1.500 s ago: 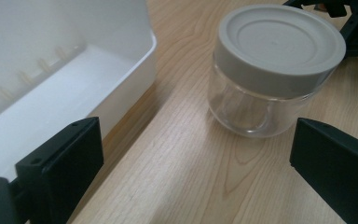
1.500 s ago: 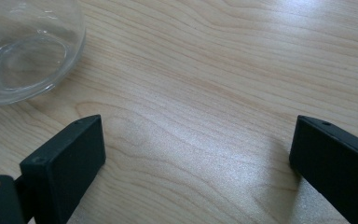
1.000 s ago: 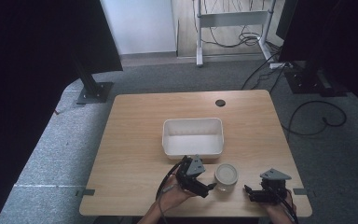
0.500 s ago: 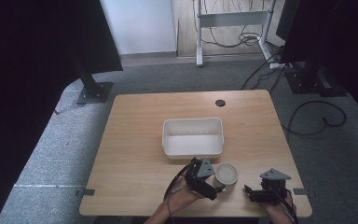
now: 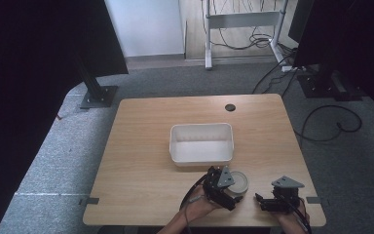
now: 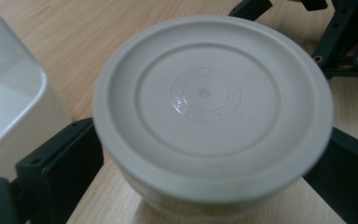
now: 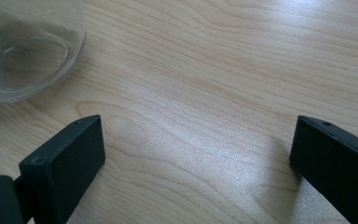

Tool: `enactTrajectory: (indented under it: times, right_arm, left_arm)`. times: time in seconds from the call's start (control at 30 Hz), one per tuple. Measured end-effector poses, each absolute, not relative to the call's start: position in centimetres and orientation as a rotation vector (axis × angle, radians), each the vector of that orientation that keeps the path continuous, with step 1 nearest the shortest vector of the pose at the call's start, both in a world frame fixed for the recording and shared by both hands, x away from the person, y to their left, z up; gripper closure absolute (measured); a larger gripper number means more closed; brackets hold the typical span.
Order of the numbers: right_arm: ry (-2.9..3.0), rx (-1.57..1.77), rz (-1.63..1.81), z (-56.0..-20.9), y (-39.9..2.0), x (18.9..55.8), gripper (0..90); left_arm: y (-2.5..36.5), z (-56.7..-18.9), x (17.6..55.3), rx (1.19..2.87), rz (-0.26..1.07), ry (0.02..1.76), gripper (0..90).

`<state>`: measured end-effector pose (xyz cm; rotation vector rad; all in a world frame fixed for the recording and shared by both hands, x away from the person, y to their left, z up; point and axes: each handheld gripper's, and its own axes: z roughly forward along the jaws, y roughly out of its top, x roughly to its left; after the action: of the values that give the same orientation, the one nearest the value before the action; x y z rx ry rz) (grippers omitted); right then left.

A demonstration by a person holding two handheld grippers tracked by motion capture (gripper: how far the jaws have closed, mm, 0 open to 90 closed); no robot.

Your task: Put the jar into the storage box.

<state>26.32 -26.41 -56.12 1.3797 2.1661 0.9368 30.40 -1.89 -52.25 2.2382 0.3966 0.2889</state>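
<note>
Surface: a light wooden table surface [image 5: 141, 146] with rounded corners is carrying everything; a small dark round hole [image 5: 230, 107] is sitting near its far edge.
Tub: a white rectangular plastic tub [image 5: 202, 144] is resting open-topped at the middle of the surface, its near wall showing at the left of the left gripper view [image 6: 9, 107].
Jar: a round jar with a beige plastic lid [image 5: 238, 181] is standing upright near the front edge, just in front of the tub's right corner; in the left gripper view the lid [image 6: 212, 100] is showing raised concentric rings and a faint embossed circle at its centre, and is slightly blurred at the rim.
Left gripper: the left gripper [image 5: 230, 191] is reaching in from the person's hand at the bottom edge, its two black jaws standing spread on either side of the jar [image 6: 200, 186]; whether the pads are pressing the jar's wall, I cannot tell.
Right gripper: the right gripper [image 5: 262, 201] is lying low near the front right corner, well beside the jar, with its jaws released and wide apart over bare wood [image 7: 196, 163], grasping nothing.
Glass edge: a clear rounded glass wall [image 7: 25, 51] is appearing at the upper left of the right gripper view, apart from both jaws.
</note>
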Motion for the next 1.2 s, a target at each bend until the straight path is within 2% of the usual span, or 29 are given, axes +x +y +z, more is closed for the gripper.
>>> enactTrajectory:
  times: [0.4, 0.5, 0.63, 1.2]
  right_arm:
    - [2.168, 1.378, 0.936, -56.1, -26.4, 26.3, 2.9]
    - [2.169, 1.377, 0.937, -56.1, -26.4, 26.3, 2.9]
    - [2.170, 1.376, 0.937, -56.1, -26.4, 26.3, 2.9]
    - [2.171, 1.377, 0.939, -56.1, -26.4, 26.2, 2.9]
  left_arm:
    - [-2.9, -53.3, 30.5, 2.274, 0.309, 0.394, 8.0]
    - [-2.7, -53.1, 30.5, 2.241, 0.267, 0.411, 9.9]
    - [-2.7, -53.1, 30.2, 2.238, 0.311, 0.401, 10.2]
    - [-1.7, -51.4, 30.4, 2.217, 0.341, 0.443, 10.2]
